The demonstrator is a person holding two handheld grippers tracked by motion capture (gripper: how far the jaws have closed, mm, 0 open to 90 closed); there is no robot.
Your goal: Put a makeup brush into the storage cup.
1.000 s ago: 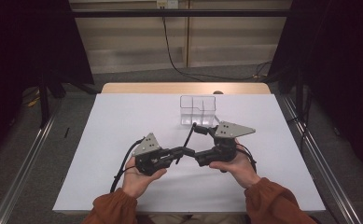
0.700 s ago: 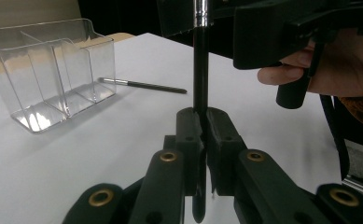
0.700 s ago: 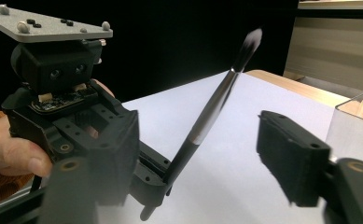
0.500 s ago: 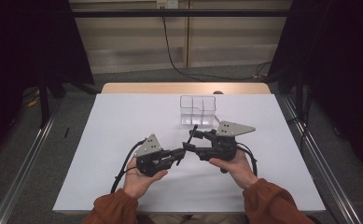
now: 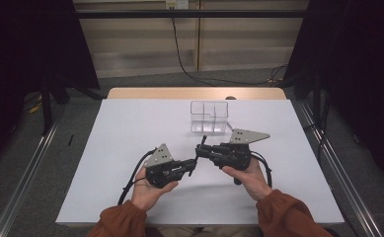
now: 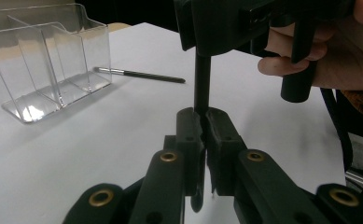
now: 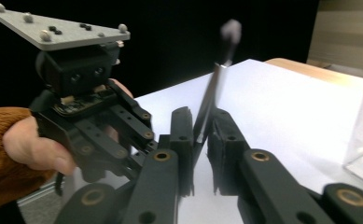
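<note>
Black slim brush (image 7: 207, 114) pinched between both grippers, just in front of the clear organiser (image 5: 209, 117) | left gripper (image 6: 201, 122) clamped on handle end | right gripper (image 7: 198, 140) just closing onto mid-handle | light, stiff, slippery; grip handle, spare soft tip | second brush (image 6: 139, 74) beside organiser

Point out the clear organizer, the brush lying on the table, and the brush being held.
clear organizer (image 6: 53, 65), left gripper view, wall of its middle compartment.
lying brush (image 6: 146, 74), left gripper view, middle of its dark handle.
held brush (image 7: 210, 100), right gripper view, handle below the bristle tip.
</note>
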